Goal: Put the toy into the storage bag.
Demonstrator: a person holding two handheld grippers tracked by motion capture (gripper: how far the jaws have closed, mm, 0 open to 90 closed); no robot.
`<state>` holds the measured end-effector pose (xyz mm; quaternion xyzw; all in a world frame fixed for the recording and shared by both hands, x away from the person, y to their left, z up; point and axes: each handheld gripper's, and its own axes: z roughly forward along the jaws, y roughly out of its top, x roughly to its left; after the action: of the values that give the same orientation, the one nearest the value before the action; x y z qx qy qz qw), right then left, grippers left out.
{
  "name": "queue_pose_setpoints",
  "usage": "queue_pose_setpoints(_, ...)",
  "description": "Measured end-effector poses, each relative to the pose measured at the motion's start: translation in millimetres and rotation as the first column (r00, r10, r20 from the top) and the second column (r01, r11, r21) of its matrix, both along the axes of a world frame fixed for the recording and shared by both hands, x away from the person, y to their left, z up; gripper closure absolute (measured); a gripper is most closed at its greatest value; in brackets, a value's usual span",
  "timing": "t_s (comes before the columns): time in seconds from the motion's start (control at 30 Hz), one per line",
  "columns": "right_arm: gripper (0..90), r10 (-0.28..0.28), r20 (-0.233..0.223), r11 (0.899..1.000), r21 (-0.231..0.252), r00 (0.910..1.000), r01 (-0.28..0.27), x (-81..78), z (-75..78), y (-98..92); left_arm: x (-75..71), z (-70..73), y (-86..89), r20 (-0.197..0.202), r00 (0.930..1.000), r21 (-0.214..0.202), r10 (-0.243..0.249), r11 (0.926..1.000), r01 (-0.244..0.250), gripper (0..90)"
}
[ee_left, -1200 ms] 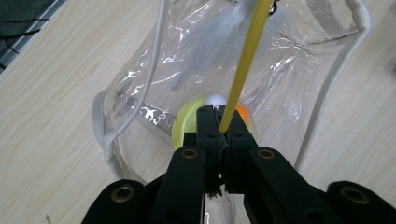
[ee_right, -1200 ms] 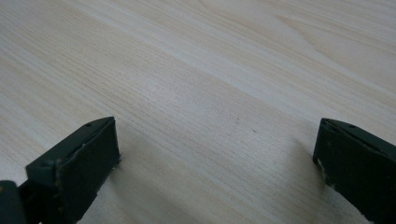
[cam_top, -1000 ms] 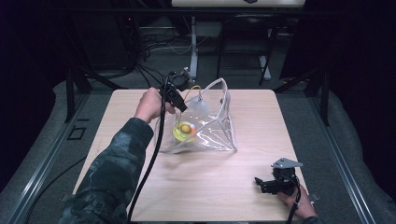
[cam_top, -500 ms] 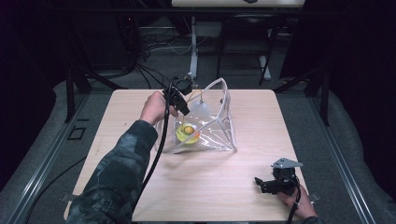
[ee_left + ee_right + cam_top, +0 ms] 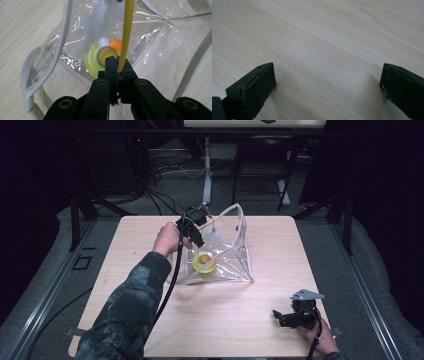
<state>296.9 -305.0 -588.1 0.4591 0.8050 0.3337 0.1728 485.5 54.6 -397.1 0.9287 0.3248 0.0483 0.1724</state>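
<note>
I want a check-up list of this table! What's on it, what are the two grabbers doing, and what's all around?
Surface: pale wooden table, bare apart from the bag.
Job's things: clear plastic bag with a white handle; a yellow toy with an orange bit lies inside.
Clutter: nothing seen.
Grippers: left gripper shut on a thin yellow strip over the bag; right gripper open, low over bare wood near the table's front right corner.
Cables: black cable trails along the left sleeve.
Surroundings: dark room, grey floor, metal stands and loose wires behind.
</note>
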Motion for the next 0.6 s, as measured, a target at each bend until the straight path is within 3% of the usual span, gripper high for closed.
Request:
queue_pose_setpoints(0.17,0.0,0.001,-0.001,1.0,0.001,1.0,-0.001,-0.1,0.0,0.0,2.3,-9.7,1.8,-0.019,0.9997,0.002,0.012,0.9999,-0.012,86.8)
queue_pose_setpoints(0.33,0.0,0.001,-0.002,1.0,0.001,1.0,-0.001,-0.1,0.1,0.0,3.0,-8.8,4.8,-0.023,0.9995,-0.01,0.022,0.9997,-0.022,86.0)
queue_pose_setpoints(0.47,0.0,0.001,0.0,1.0,0.001,1.0,-0.001,-0.1,0.0,0.0,2.7,-7.0,7.1,-0.031,0.9987,-0.006,0.041,0.9991,-0.041,74.5)
queue_pose_setpoints(0.6,0.0,0.0,0.001,1.0,0.001,1.0,0.0,0.0,-0.1,0.0,-0.8,-2.2,11.8,-0.041,0.998,-0.037,0.047,0.9981,-0.049,65.6)
